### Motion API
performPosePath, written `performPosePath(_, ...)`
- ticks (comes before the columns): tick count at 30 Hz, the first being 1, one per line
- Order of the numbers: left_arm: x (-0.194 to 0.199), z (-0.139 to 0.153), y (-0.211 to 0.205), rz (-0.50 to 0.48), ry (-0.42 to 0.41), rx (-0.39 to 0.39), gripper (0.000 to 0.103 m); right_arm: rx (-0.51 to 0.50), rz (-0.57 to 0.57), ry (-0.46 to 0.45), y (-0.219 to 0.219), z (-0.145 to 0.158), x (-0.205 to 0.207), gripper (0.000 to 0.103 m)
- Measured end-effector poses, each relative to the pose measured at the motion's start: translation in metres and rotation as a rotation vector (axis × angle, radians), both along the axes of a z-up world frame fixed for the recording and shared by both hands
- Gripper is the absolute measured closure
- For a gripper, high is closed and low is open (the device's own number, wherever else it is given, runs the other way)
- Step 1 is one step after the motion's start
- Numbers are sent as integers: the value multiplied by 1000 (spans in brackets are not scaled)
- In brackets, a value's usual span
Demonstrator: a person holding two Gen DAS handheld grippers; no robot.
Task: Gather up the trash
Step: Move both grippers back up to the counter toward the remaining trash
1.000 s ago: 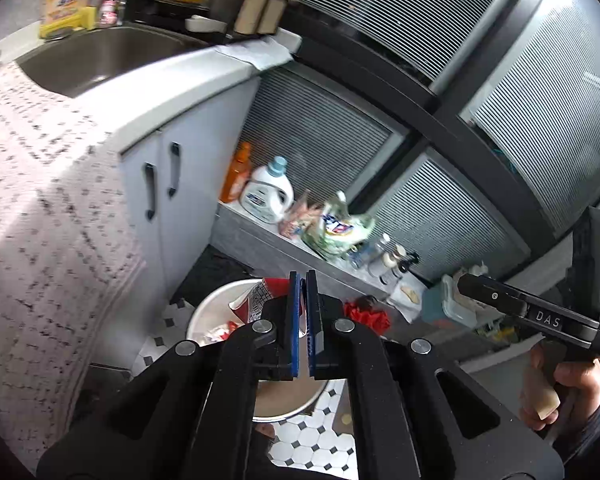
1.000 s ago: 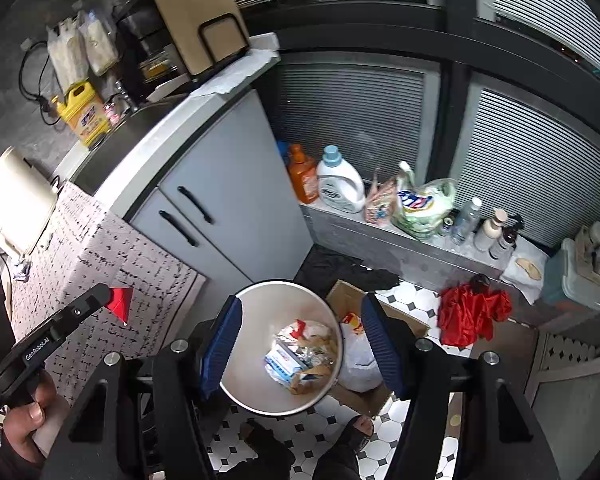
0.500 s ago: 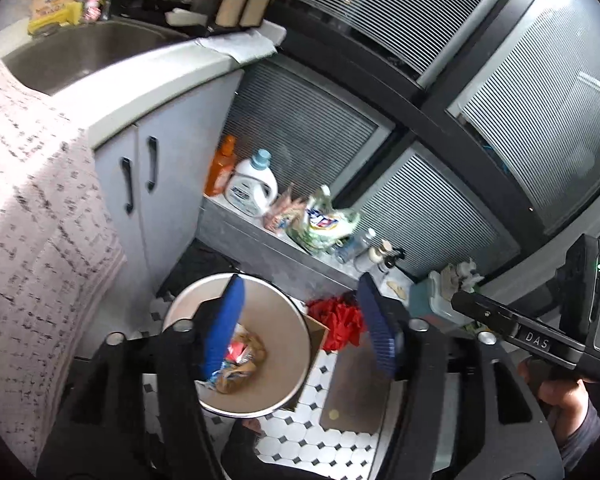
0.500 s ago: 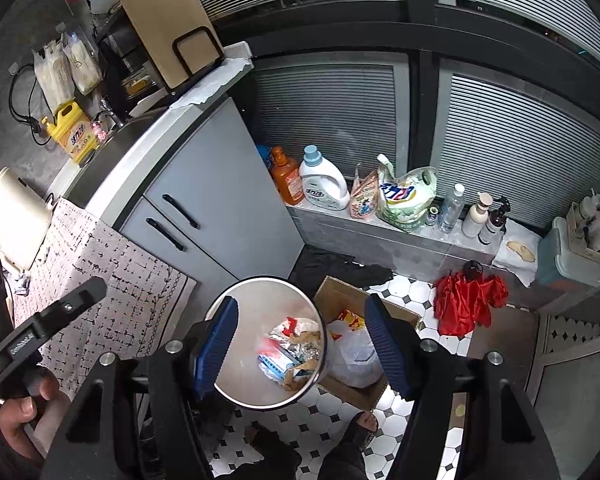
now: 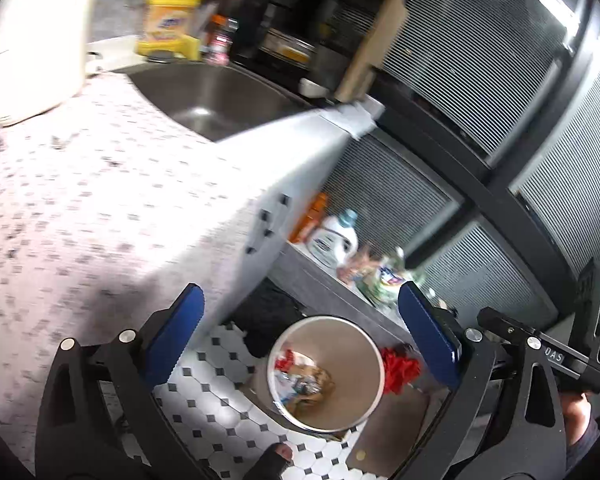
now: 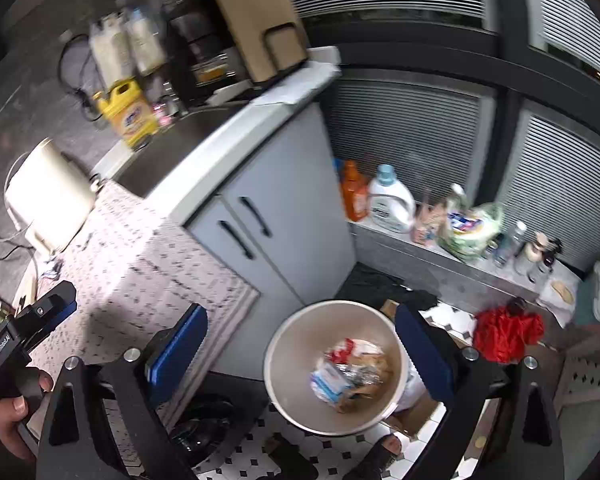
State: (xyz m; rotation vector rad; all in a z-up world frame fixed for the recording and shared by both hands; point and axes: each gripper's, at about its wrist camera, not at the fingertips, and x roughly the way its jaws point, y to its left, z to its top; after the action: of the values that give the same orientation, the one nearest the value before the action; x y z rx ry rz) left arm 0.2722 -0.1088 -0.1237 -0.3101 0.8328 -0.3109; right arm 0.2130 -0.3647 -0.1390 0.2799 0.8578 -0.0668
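Blurred counter (image 5: 100, 184); bin (image 6: 284, 364) contents indistinct

Patterned countertop cloth (image 5: 100, 208) smeared by motion blur, labels on ledge bottles (image 6: 392, 204) unreadable, trash (image 6: 352, 376) in bin indistinct

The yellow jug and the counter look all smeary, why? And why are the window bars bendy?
Left wrist view: the yellow jug and counter cloth are streaked by motion blur, while the bin stays sharper. Right wrist view: milder blur on the jug. Both views: the fisheye lens bends the straight window bars into curves.
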Motion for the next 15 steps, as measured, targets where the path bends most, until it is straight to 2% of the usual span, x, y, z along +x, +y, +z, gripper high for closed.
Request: performPosePath(15, -3, 3, 174, 245, -28, -16, 6, -30, 186, -5, 159, 4, 61, 8)
